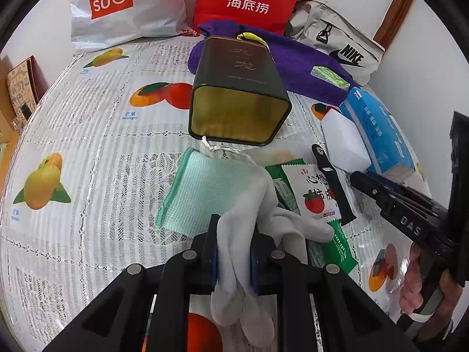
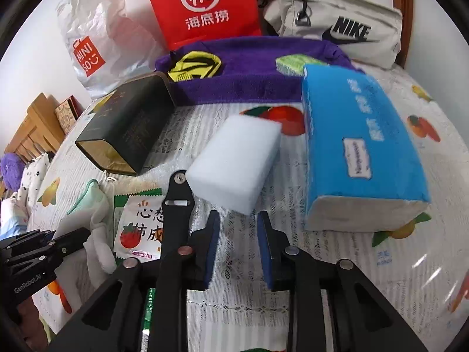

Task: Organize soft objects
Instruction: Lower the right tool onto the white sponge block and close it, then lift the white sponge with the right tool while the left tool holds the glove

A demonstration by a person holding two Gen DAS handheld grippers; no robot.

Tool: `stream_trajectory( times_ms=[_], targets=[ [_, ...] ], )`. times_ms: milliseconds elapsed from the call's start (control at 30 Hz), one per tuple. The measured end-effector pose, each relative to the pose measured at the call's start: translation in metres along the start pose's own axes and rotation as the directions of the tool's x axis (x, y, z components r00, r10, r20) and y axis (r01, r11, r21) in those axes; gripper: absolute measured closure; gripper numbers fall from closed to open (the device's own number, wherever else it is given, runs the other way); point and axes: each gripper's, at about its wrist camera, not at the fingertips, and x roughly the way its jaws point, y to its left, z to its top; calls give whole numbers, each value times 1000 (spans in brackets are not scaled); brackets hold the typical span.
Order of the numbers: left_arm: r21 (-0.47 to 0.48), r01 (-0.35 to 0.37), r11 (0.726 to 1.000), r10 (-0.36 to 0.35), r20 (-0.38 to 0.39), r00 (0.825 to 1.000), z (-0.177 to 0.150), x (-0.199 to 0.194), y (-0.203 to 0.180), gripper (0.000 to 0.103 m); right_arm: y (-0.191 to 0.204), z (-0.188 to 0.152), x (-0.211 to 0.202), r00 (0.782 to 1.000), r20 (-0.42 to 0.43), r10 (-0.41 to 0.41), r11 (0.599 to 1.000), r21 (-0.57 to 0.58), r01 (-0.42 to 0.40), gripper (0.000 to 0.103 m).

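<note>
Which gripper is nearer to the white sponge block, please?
Right. The right gripper sits just short of the white sponge block; the left gripper is farther off, clamping the white glove.

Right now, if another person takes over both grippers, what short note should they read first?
Left gripper: shut on the white glove, above the mint cloth.
Right gripper: open, holding nothing, pointing at the near corner of the white sponge; no contact yet.
Soft things: blue tissue pack beside the sponge; purple towel at the back, with a yellow-black item and a green sponge on it.
Done: glove gripped.
Left: placing the glove, picking the sponge, tissue pack and cloth. The destination is not evident.
</note>
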Motion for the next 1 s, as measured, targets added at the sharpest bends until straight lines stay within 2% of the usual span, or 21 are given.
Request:
stream_trajectory(
  times_ms=[33,100,133,200,300,433,567,600,633,700,867,1000],
  targets=[
    [2,1,1000,-1,-1,1000,0,0,0,86,2,1,-3,1000,5,-7,1000,-16,8,48],
    [3,2,1000,-2,-4,1000,0,0,0,86,9,2,-10,999,29,-15,999,-44,16,34],
    [3,4,1000,-4,-5,1000,1,0,0,86,10,3,-12,999,41,-15,999,-47,16,31],
    [3,11,1000,-11,-9,1000,2,0,1,86,13,9,-14,998,64,-23,999,-36,26,31],
    [-3,28,1000,-28,-10,1000,3,0,3,86,14,20,-5,998,53,-17,1000,-8,17,31],
    [-2,39,999,-39,-9,999,3,1,4,86,16,25,7,998,48,-51,999,-2,51,31],
    [2,46,999,-46,-8,999,3,2,4,86,15,27,18,998,39,-40,999,29,39,31],
    [0,48,999,-48,-7,999,3,2,5,86,16,27,19,998,45,-44,999,33,43,32],
    [0,48,999,-48,-7,999,3,2,5,86,17,27,20,998,46,-46,999,31,45,41],
    [0,46,999,-46,-8,999,4,2,4,86,19,27,22,998,37,-60,998,8,60,49],
    [-6,33,999,-33,-3,999,5,2,2,86,17,24,13,1000,14,-4,1000,-18,4,50],
    [0,14,1000,-14,0,1000,4,-2,-2,86,11,12,-15,999,30,-22,998,-66,24,50]
  ],
)
